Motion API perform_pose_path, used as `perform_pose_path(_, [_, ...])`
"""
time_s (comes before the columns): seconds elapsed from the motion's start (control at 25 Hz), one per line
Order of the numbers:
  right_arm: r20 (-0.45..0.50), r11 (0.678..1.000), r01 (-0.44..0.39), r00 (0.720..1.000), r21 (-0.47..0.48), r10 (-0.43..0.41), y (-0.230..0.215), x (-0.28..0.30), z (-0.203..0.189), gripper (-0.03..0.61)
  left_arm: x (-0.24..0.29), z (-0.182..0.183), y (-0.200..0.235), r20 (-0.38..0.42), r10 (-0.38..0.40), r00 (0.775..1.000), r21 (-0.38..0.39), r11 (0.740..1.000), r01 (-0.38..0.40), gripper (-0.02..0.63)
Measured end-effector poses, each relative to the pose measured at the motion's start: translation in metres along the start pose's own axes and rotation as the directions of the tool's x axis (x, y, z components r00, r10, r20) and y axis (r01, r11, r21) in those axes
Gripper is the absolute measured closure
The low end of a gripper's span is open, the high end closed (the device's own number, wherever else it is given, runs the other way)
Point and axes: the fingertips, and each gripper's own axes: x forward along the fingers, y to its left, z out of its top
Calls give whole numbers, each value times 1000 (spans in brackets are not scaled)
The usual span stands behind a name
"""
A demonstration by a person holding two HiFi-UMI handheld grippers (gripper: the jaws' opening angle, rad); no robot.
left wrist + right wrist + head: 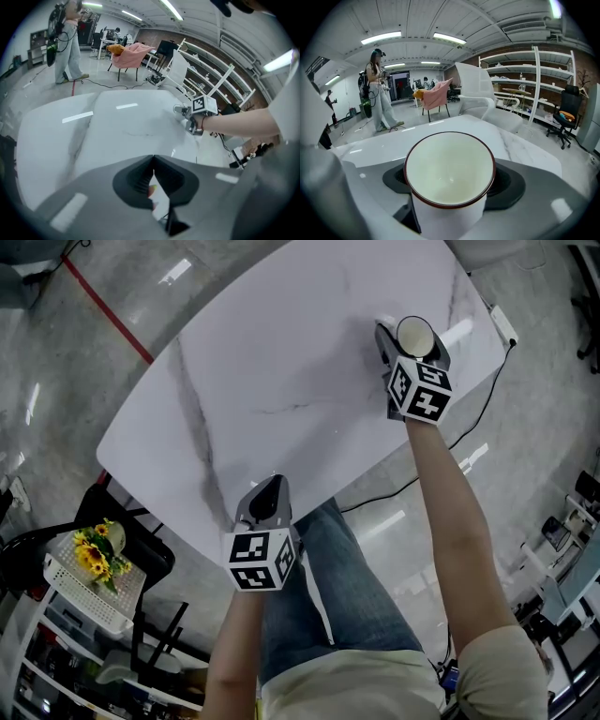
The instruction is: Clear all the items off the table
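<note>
The bench [281,362] is a broad slab of smooth white stone with faint grey veins. At its near edge the left hand-held gripper [270,491] is pinched closed and empty. The right hand-held gripper [413,338] stands wide around a round, glossy white cup [449,178] with a dark rim, near the bench's far right corner. The pads probably aren't squeezing yet. Centre the cup, close gently on its slick wall, then lift straight.

Glossy grey floor [56,352], red floor line [108,310]; brick wall [581,61], white shelving [537,84].
</note>
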Motion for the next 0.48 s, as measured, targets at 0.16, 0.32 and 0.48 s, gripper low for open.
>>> perform_pose_path(0.16, [-6, 1000, 5, 1000, -3, -5, 0, 1, -1, 170, -1, -1, 3, 4, -1, 1000, -8, 1000, 1, 604])
perform_pose_path(0.32, [-14, 1000, 24, 1000, 2, -24, -1, 1, -2, 172, -3, -3, 6, 5, -2, 1000, -10, 1000, 3, 604])
perform_pose_path(0.48, [-24, 999, 40, 999, -10, -41, 2, -1, -1, 172, -9, -6, 12, 15, 2, 1000, -13, 1000, -2, 604])
